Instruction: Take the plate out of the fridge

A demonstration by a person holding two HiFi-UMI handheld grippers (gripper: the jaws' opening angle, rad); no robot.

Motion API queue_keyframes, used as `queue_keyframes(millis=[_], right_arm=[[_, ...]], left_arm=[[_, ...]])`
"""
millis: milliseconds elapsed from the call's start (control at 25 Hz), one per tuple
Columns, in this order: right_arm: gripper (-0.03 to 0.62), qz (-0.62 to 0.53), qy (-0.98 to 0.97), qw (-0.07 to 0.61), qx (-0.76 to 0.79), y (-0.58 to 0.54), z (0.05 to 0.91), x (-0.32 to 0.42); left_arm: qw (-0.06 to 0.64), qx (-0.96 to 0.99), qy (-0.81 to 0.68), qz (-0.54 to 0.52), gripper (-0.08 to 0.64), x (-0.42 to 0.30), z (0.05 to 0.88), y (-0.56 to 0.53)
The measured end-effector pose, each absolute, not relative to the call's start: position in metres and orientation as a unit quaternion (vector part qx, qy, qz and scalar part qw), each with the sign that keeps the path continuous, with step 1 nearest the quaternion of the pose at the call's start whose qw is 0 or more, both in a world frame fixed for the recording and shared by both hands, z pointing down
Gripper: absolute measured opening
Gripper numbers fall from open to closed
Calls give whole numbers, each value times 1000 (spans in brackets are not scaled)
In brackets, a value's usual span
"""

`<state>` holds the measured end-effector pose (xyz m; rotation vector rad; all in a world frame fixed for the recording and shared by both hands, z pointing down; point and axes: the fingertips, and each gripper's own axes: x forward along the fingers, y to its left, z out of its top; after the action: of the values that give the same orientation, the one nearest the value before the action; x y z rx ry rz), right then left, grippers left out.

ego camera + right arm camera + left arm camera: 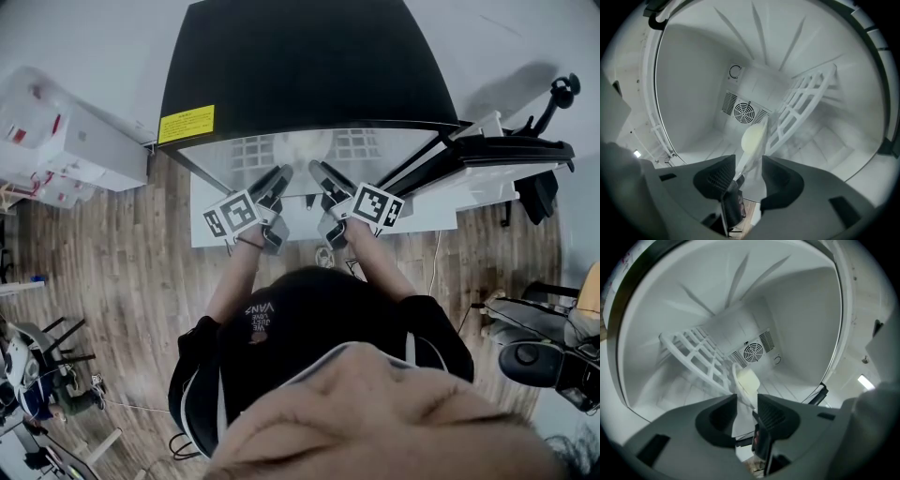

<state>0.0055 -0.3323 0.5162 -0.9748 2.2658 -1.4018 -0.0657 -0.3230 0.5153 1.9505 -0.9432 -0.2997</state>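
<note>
1. My left gripper has its jaws apart, with the rim of the plate between them, not pinched.
2. My right gripper stands wide open around the same rim.
3. The plate is inside the fridge, beside the white rack, with the fan grille behind it.

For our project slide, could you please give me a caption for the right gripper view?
Right gripper, jaws apart, straddling the edge of a pale plate inside the white fridge.
</note>
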Motion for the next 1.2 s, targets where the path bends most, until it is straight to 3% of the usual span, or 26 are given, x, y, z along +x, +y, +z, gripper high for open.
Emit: queue_keyframes(millis=[360, 600, 680, 1200], right_arm=[[161, -498, 787, 144, -335, -331, 517, -1], [124, -498, 784, 141, -342, -332, 520, 0], [86, -495, 787, 142, -340, -333, 517, -2], [83, -481, 797, 122, -344, -335, 515, -4]], left_arm=[[472, 779, -387, -141, 87, -66, 516, -327], [479, 775, -382, -151, 80, -65, 516, -326], [479, 775, -384, -151, 78, -65, 515, -328], [486, 768, -386, -156, 74, -67, 516, -329]])
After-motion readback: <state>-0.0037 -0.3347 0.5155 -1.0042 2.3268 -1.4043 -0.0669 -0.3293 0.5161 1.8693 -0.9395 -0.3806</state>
